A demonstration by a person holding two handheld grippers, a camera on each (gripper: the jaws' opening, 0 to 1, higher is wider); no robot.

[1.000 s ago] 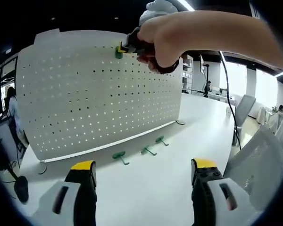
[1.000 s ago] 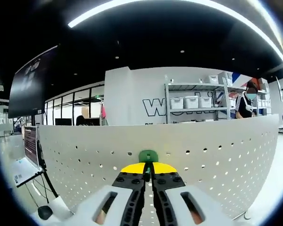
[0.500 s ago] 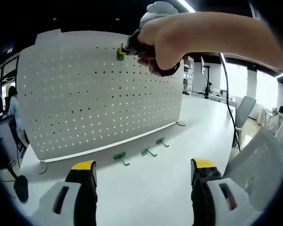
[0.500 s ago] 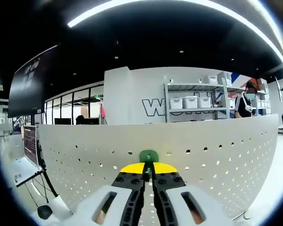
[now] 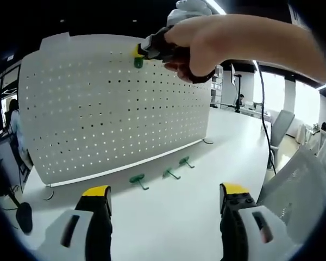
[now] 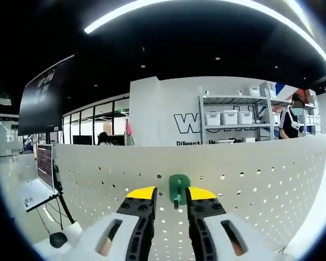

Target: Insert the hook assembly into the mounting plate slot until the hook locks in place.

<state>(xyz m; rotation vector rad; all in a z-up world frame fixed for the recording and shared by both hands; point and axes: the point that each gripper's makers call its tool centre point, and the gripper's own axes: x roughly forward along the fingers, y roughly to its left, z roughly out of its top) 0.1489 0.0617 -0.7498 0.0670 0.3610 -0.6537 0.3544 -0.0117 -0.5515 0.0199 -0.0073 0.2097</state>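
White table (image 5: pixel 179 212), upright pegboard (image 5: pixel 98 114), green hook (image 6: pixel 179 189) between parted right gripper (image 6: pixel 171 194), left gripper (image 5: pixel 165 193) spread

left hand-held gripper (image 5: pixel 165 198): black jaws, yellow tips, white housings | right hand-held gripper (image 6: pixel 171 194): same | bare forearm (image 5: pixel 250 41)

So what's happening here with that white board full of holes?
A person is hanging green hooks on a standing white pegboard. The right tool is up near the board's top edge, its jaws open on either side of a green hook that sits on the board. The left tool waits open, low over the white table. Three more green hooks lie on the table at the foot of the board.
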